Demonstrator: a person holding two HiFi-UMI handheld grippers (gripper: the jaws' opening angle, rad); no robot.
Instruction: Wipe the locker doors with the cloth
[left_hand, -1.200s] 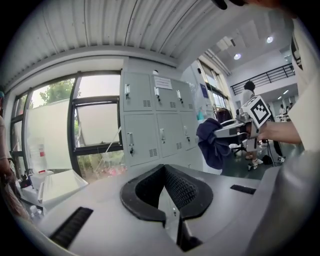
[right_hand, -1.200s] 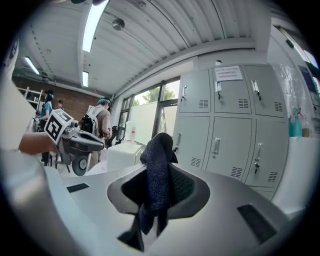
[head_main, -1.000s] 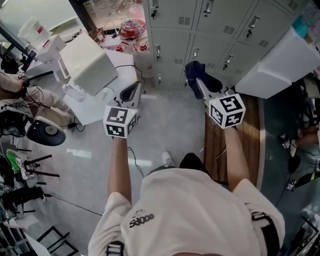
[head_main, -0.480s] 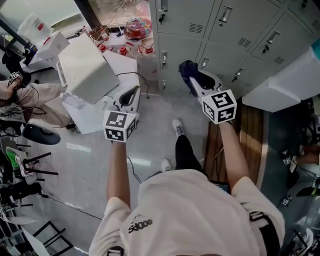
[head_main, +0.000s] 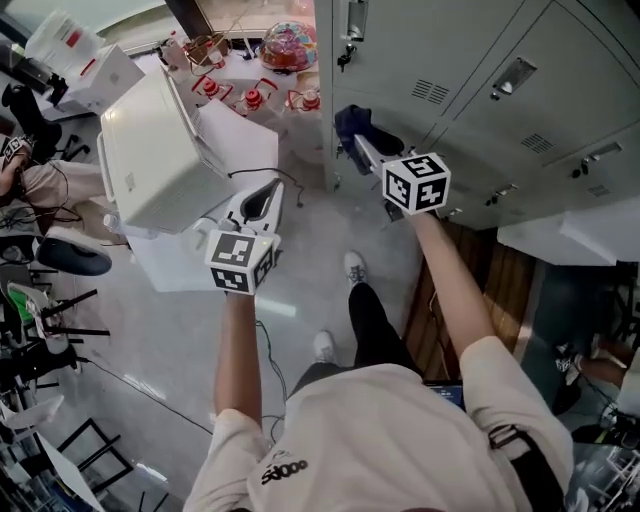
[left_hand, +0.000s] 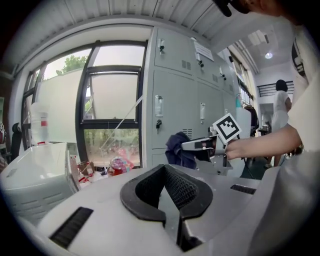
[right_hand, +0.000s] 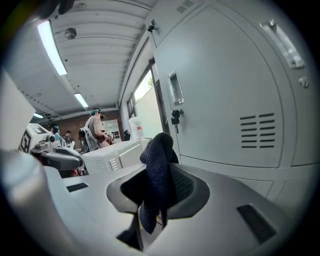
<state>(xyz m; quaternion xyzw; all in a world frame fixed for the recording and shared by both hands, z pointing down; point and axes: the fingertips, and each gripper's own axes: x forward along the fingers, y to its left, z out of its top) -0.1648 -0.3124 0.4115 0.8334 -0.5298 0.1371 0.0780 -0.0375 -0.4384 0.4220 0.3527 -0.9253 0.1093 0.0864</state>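
Note:
A dark blue cloth (head_main: 353, 122) is bunched between the jaws of my right gripper (head_main: 354, 142), which is shut on it. The gripper holds it up close to the left edge of a grey locker door (head_main: 420, 50). In the right gripper view the cloth (right_hand: 157, 167) hangs over the pads, with the door (right_hand: 225, 95), its vents and key lock just to the right. I cannot tell whether cloth and door touch. My left gripper (head_main: 266, 192) is lower left, away from the lockers, shut and empty (left_hand: 166, 170). It looks across at the cloth (left_hand: 176, 148).
A white box-shaped machine (head_main: 150, 150) stands to the left, with red-capped bottles (head_main: 250, 98) and a colourful dome (head_main: 290, 45) behind it. A wooden platform (head_main: 440, 300) lies below the lockers, and a cable (head_main: 265, 335) crosses the floor. People (right_hand: 95, 129) stand further back.
The person has stepped closer to the lockers. My right gripper has carried the cloth up and left toward the locker door. The left gripper stays low and shut.

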